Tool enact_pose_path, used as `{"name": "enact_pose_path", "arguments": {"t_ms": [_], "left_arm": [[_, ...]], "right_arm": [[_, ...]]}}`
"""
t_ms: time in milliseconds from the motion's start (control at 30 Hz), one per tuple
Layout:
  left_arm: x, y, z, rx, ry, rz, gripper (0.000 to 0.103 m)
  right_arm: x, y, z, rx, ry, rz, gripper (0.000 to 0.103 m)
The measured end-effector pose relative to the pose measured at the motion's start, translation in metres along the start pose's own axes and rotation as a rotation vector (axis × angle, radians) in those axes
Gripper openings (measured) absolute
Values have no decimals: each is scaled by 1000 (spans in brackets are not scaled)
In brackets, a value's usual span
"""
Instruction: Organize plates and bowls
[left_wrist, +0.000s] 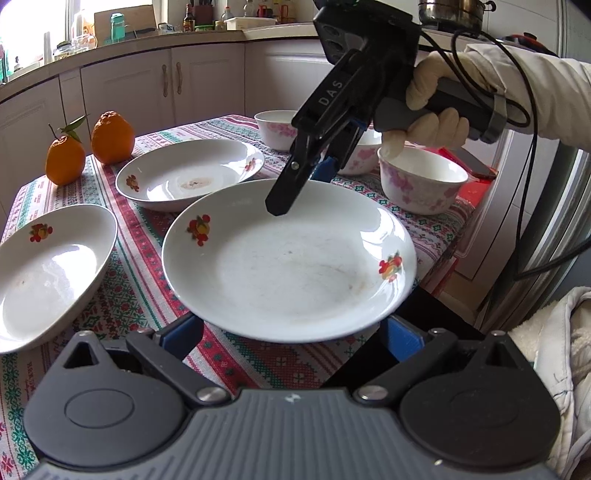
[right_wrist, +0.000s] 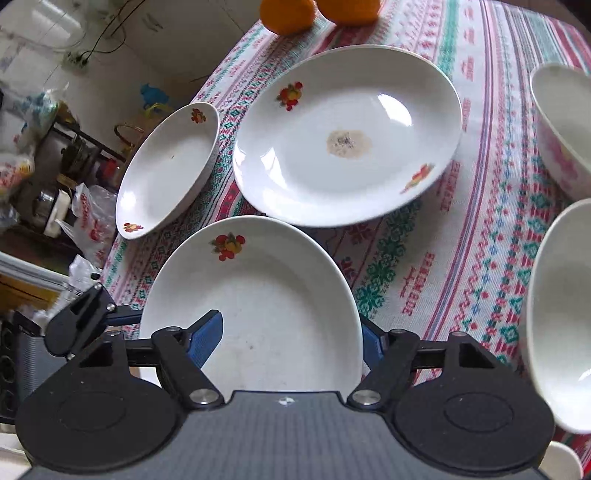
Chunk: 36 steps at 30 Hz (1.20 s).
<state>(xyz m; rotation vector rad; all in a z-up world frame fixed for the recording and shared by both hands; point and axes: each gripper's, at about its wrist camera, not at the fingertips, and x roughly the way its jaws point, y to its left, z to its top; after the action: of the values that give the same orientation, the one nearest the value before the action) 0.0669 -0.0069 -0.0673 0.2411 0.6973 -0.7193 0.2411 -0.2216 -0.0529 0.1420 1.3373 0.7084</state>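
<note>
Blue pads of the left gripper sit closest to the lens, spread wide, one at each side of the near rim of the front plate. That rim overhangs them and hides their tips; neither pad is seen pressing on it, so these tongs stand apart.

On the far rim of the front plate, the right gripper comes down steeply, held by a gloved hand. Its black finger lies over the rim with the tip inside the dish, and its blue pad sits behind the rim. From the right wrist view the plate fills the space between the two fingers, one pad lying on the inner face and the other tucked under the edge: the tongs are clamped on the plate's rim.

Beyond the front plate, just beside its far-left edge, lies a stained plate with a brown mark in its middle. Left of the front plate a third plate rests on the patterned tablecloth. Right of and beyond the front plate stand pink-flowered bowls, one partly hidden by the right gripper. Two oranges stand well beyond it to the left.
</note>
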Motion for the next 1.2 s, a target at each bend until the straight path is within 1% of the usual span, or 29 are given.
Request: {"name": "enact_pose_path", "arguments": {"t_ms": [133,433,700,867,1000,1200], "left_arm": [[1,3,0,4,-1,-16,101],[5,7,0,16,3,-37,102],[4,5,1,20,3,-28,101],[4,7,0,27,-2,-34,100],[2,8,-2,41,-1,-31,96],[3,8,-1,56,1,-27,95]], "right_arm": [[2,5,1,-24,16,-17,81],[1,4,0,-37,10,-2,81],[-1,5,-3,-44,-8,-3,81],[-1,5,-3,-50,-9,-3,81],[-2,5,-4,-55,-12,-1,81],[-2,5,-5,-56,-16,3,81]]}}
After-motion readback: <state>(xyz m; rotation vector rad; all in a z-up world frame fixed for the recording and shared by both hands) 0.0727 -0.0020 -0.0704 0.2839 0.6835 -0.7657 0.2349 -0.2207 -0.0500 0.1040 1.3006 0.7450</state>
